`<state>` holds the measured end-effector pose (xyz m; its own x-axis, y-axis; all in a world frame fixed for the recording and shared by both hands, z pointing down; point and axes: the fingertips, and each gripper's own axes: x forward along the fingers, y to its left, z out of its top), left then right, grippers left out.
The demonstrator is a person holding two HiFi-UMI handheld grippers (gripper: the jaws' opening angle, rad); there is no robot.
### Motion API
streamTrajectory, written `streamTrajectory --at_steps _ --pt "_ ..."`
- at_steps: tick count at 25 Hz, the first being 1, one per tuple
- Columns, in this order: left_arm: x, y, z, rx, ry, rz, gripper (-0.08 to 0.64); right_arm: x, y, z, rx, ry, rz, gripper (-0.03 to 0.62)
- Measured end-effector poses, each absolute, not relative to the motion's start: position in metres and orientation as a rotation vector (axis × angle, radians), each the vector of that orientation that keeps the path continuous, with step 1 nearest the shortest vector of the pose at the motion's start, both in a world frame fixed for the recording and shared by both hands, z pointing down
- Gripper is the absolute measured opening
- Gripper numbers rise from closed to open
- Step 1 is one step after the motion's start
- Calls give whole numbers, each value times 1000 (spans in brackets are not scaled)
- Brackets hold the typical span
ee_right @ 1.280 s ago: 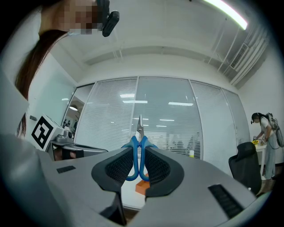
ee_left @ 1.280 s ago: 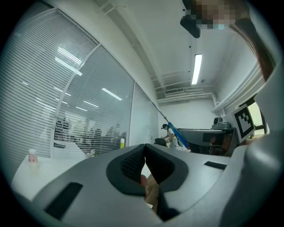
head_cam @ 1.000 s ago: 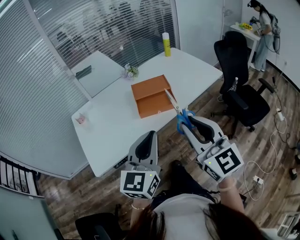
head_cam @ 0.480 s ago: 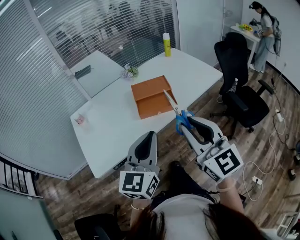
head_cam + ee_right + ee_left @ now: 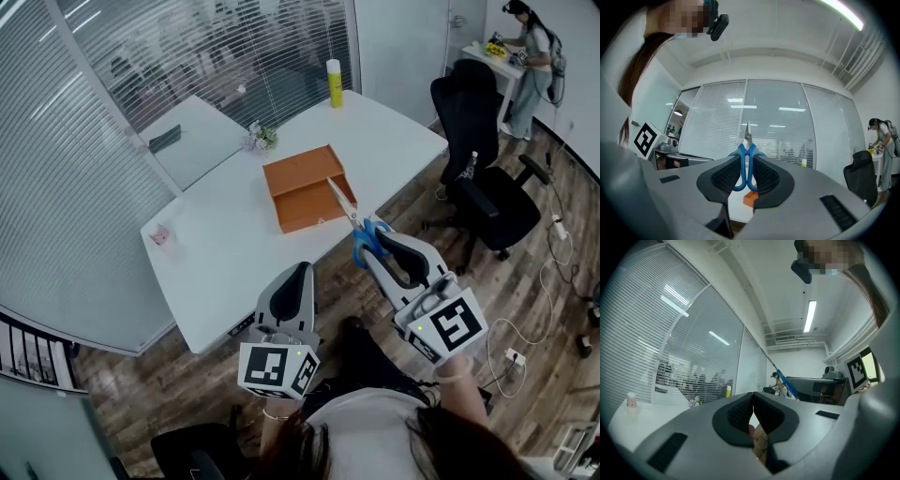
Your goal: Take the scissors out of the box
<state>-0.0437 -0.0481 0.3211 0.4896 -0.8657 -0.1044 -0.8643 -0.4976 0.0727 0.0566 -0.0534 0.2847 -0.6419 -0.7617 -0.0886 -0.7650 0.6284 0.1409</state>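
The scissors (image 5: 362,234) are already out of the box (image 5: 302,192). The right gripper (image 5: 382,247) holds them in the air above the near edge of the table (image 5: 216,253), on the person's side of the box and apart from it. Its jaws are closed on the two blue handles, and the blades point forward, away from the person and toward the box.

The left gripper (image 5: 301,272) hangs lower, in front of the table edge, with its jaws pressed together and nothing between them (it has no part in this step, I think).

What is left, in my judgement, is only to lay the scissors down on a free part of the table beside the box. To do this well, the grip should be firm on the handles until the blades lie flat on the surface, because the handles look smooth and the long blades could swing down. Lower slowly, then open.
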Motion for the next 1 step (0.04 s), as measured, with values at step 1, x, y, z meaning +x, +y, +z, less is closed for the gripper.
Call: streamTrajectory --at_steps 1 --pt "-44 -49 321 2704 -1569 -198 20 56 -54 285 -1320 2816 260 110"
